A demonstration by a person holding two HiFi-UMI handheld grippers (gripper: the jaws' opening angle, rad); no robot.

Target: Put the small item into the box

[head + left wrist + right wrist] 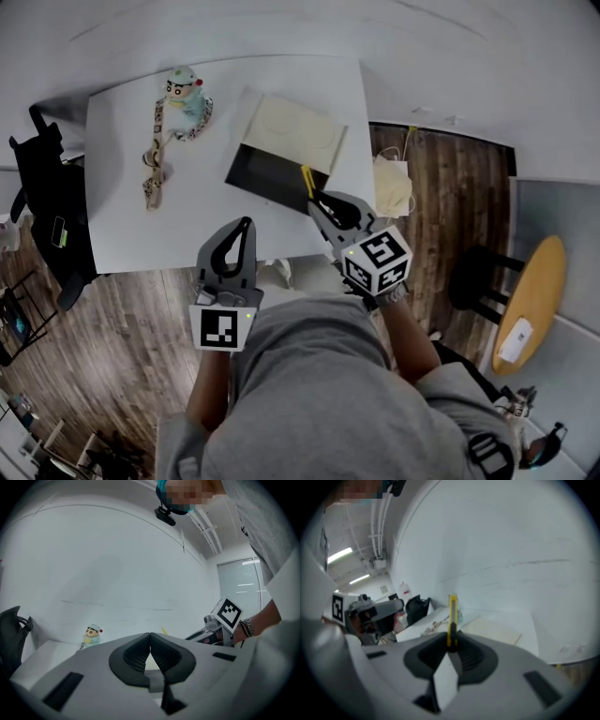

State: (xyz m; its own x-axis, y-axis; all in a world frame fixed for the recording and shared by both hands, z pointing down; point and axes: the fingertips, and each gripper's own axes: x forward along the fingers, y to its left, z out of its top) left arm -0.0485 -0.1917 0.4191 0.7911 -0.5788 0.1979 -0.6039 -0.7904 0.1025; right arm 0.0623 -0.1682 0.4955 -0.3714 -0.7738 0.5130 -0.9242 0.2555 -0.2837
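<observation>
over the box (270,171), right tongs (316,200) pinch a yellow cutter (307,179); left tongs (247,223) closed.

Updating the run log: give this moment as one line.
right claw: shut on yellow item | left claw: shut, empty | box: open, yellow item not yet inside

ahead of the left gripper (247,223), jaws together and empty, the table (122,225) is bare up to the near left corner of the box (272,173). a toy figure (183,94) and its strap (153,155) lie far ahead to its left. the right gripper (316,199), clamped on a yellow knife (307,178), sits over the box's near edge, with nothing between blade and box. a black chair (47,206) blocks the far left side.
</observation>
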